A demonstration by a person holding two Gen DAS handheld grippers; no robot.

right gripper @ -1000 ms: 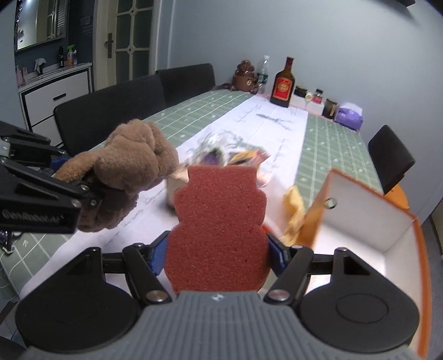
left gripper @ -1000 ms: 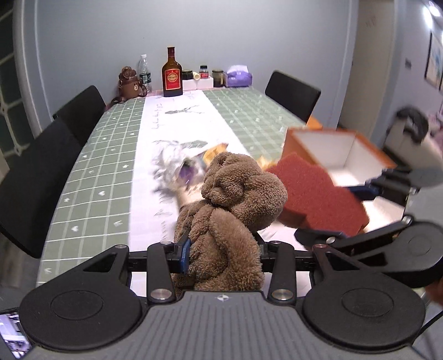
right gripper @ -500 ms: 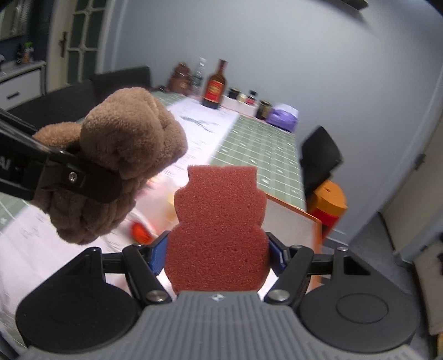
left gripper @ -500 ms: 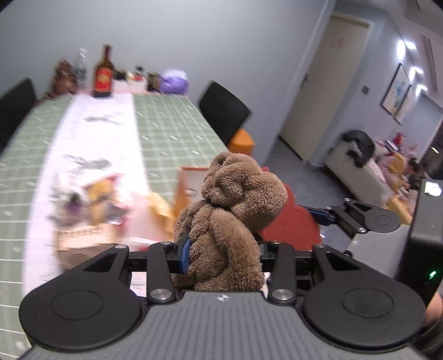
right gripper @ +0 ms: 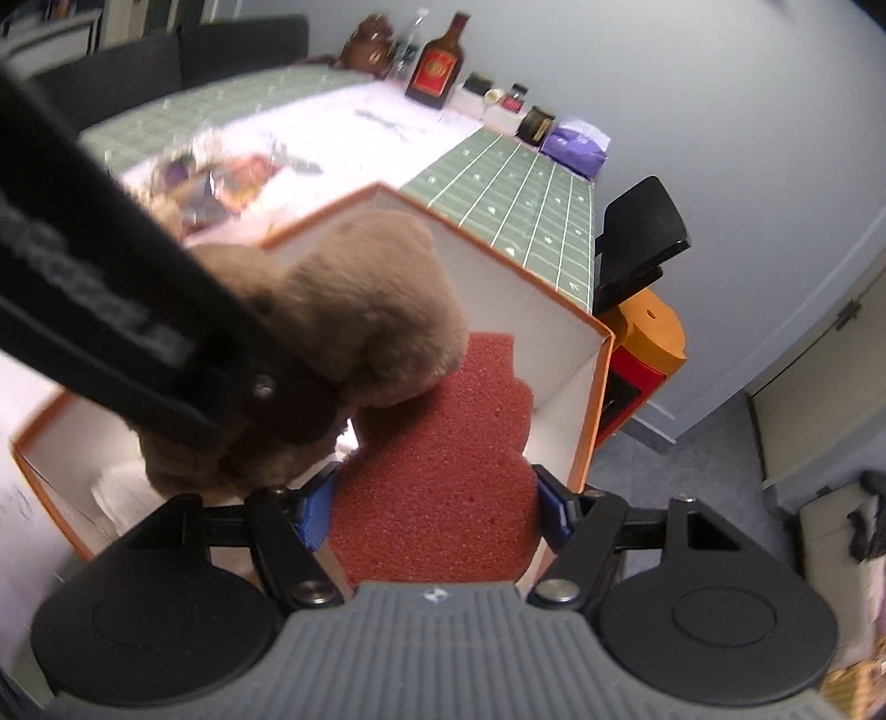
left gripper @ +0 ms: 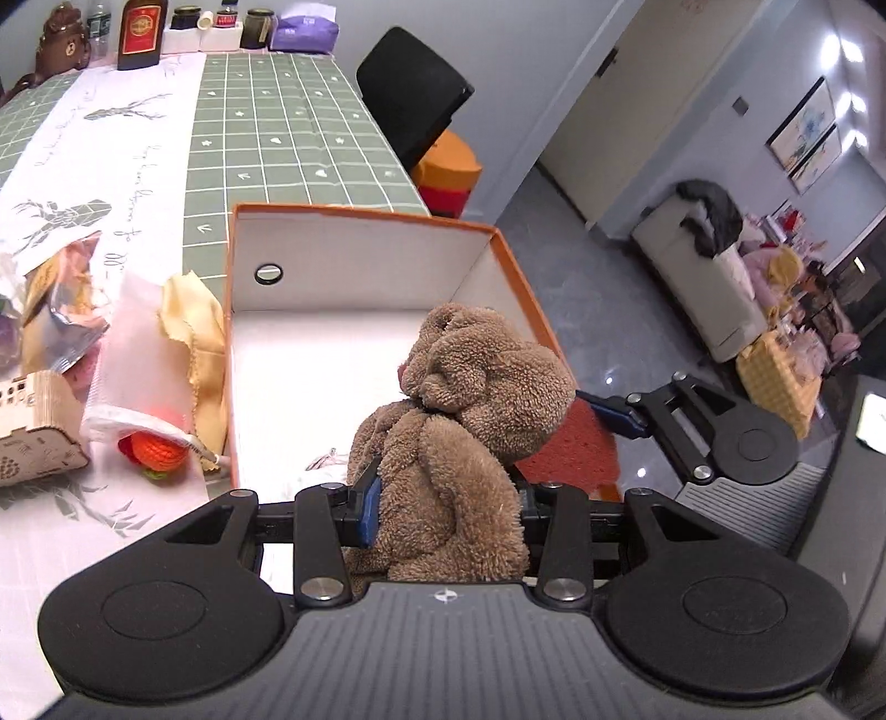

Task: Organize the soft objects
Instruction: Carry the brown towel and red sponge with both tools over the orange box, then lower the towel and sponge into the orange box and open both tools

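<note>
My left gripper (left gripper: 443,512) is shut on a brown plush bear (left gripper: 465,421), held over the open orange box (left gripper: 360,213) with white inside walls. My right gripper (right gripper: 434,515) is shut on a dark red sponge (right gripper: 443,476) cut in a stepped shape, also over the box (right gripper: 601,387). In the right wrist view the bear (right gripper: 354,321) and the left gripper's black arm cross in front of the sponge's top. In the left wrist view the sponge (left gripper: 581,443) shows behind the bear, near the box's right wall. Something white lies on the box floor.
Left of the box lie a yellow cloth (left gripper: 194,332), a white mesh pouch over an orange crocheted toy (left gripper: 155,448), a wooden cut-out box (left gripper: 33,426) and snack bags (left gripper: 61,310). A bottle (left gripper: 141,33), jars and a purple tissue pack (left gripper: 304,33) stand at the table's far end. A black chair (left gripper: 412,94) is beside the table.
Both grippers have swung to the right with their loads, from over the table runner to above the orange box, and now tip further down into it. The bear and sponge stay gripped.
</note>
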